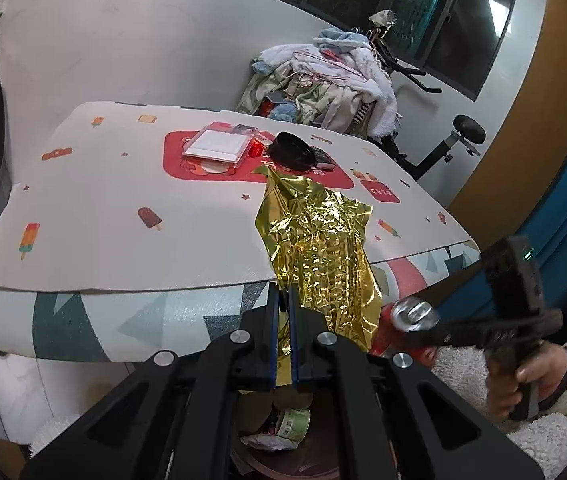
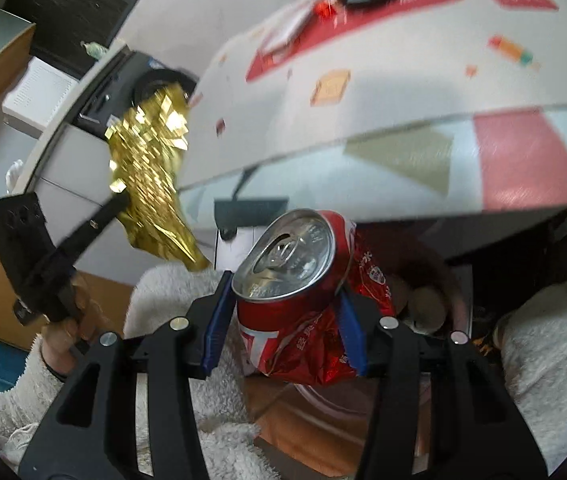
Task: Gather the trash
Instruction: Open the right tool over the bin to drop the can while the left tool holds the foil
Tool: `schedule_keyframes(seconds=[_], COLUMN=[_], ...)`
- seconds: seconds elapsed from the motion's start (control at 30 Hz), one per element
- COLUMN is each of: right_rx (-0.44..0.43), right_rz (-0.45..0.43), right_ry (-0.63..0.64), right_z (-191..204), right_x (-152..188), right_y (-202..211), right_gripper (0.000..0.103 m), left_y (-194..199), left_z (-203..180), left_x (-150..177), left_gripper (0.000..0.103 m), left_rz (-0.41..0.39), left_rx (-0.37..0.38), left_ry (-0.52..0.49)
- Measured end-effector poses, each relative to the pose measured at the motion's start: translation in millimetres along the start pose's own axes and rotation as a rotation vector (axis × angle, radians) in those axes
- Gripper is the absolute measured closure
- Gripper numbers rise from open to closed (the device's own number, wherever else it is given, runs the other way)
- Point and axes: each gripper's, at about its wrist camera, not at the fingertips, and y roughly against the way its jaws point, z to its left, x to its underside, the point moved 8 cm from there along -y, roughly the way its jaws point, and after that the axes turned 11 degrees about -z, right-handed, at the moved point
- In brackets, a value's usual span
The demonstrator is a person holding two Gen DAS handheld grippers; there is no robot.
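Observation:
My left gripper [image 1: 282, 300] is shut on a crumpled gold foil wrapper [image 1: 319, 240] and holds it up in front of the table's near edge. The wrapper also shows in the right wrist view [image 2: 155, 168], held by the left gripper [image 2: 121, 200]. My right gripper [image 2: 283, 280] is shut on a dented red drink can [image 2: 295, 276], off the table. In the left wrist view the can [image 1: 411, 314] sits in the right gripper [image 1: 423, 324] at the lower right. Below the left gripper a bin [image 1: 283, 452] holds paper scraps.
The table [image 1: 123, 200] has a white cloth with ice-lolly prints. On it lie a clear plastic box [image 1: 219, 146], a black round object [image 1: 293, 152] and a small red item [image 1: 258, 149]. A pile of clothes [image 1: 323, 84] and an exercise bike [image 1: 443, 136] stand behind.

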Motion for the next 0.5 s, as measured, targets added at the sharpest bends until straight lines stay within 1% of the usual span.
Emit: schedule_keyframes(seconds=[0.23,0.5], right_rx=[0.022,0.066], right_rz=[0.146,0.259], right_ry=[-0.004,-0.019], right_z=[-6.8,-15.7], right_x=[32.5,56.8], right_y=[-49.9,-93.6], right_gripper=[0.053,0.052], left_y=[-3.2,-10.3], left_z=[12.0,21.7], left_x=[5.7,12.1], left_gripper=[0.098,0.098], left_rz=[0.010,0.031], left_rx=[-0.011,-0.019], left_ry=[0.015,0.032])
